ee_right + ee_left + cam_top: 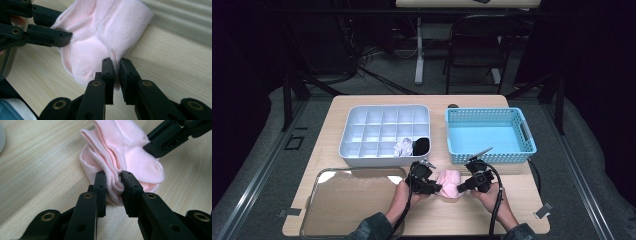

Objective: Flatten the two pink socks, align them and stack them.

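Fingers (101,185) of the left gripper (432,187) and of the right gripper (462,186) pinched opposite edges of the soft, folded pink sock (448,182), low at the table's (512,210) near middle. Folding seemed underway; next, probably carrying it to the divided tray (357,150) beyond.
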Action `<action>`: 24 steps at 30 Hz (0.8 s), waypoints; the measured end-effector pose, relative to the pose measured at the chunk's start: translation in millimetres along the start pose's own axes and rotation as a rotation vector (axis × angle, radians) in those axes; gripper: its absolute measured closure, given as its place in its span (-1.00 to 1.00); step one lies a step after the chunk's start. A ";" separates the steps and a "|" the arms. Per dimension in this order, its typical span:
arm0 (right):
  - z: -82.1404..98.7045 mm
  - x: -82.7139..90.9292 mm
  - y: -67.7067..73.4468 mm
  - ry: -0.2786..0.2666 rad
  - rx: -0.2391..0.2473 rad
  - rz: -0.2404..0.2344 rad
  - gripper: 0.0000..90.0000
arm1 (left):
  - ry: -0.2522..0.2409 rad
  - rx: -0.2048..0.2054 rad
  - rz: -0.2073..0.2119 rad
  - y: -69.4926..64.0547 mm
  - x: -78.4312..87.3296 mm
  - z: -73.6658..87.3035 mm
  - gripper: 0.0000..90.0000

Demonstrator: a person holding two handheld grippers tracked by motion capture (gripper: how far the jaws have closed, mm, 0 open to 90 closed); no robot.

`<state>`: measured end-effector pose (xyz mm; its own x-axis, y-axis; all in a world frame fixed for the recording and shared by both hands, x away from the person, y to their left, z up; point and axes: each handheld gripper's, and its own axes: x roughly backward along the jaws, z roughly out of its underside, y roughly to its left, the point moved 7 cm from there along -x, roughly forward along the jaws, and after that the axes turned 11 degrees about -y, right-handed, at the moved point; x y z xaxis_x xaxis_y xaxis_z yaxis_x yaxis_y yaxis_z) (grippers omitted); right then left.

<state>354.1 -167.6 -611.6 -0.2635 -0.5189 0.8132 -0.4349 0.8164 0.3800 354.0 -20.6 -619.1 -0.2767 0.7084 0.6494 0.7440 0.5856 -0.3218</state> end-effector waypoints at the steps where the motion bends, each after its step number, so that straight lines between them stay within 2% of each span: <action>1: -1.7 -1.1 3.9 -0.052 -0.035 0.005 0.87 | -0.006 0.008 -0.002 -0.5 -0.3 0.1 0.71; 2: -1.7 -1.1 3.9 -0.052 -0.035 0.005 0.87 | -0.006 0.008 -0.002 -0.5 -0.3 0.1 0.71; 4: -2.7 4.8 4.9 -0.024 0.012 0.008 0.87 | -0.009 0.011 -0.001 -0.6 -0.3 0.4 0.72; 12: -4.7 7.5 6.3 -0.029 0.036 0.014 0.88 | -0.011 0.018 0.004 0.4 -0.3 0.7 0.73; 13: -5.9 7.4 8.4 -0.051 0.030 0.017 0.88 | -0.012 0.019 0.004 0.5 -0.2 0.7 0.73; 16: -8.1 11.5 8.6 -0.051 0.048 0.009 0.89 | -0.012 0.020 0.007 0.7 0.4 1.1 0.74; 18: -8.6 10.6 10.2 -0.070 0.037 0.007 0.89 | -0.012 0.018 0.006 0.6 0.4 1.2 0.74; 19: -8.3 11.9 9.9 -0.053 0.055 0.007 0.89 | -0.012 0.018 0.005 0.5 0.4 1.2 0.74; 22: -9.4 12.3 12.3 -0.071 0.064 0.006 0.89 | -0.012 0.017 0.005 0.3 0.4 1.4 0.75; 24: -9.3 13.3 12.5 -0.059 0.071 0.006 0.89 | -0.012 0.017 0.005 0.3 0.3 1.3 0.75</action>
<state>353.1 -161.9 -592.0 -0.3160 -0.5296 0.7872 -0.4925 0.8007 0.3410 353.4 -19.6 -619.9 -0.2800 0.7160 0.6394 0.7350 0.5884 -0.3370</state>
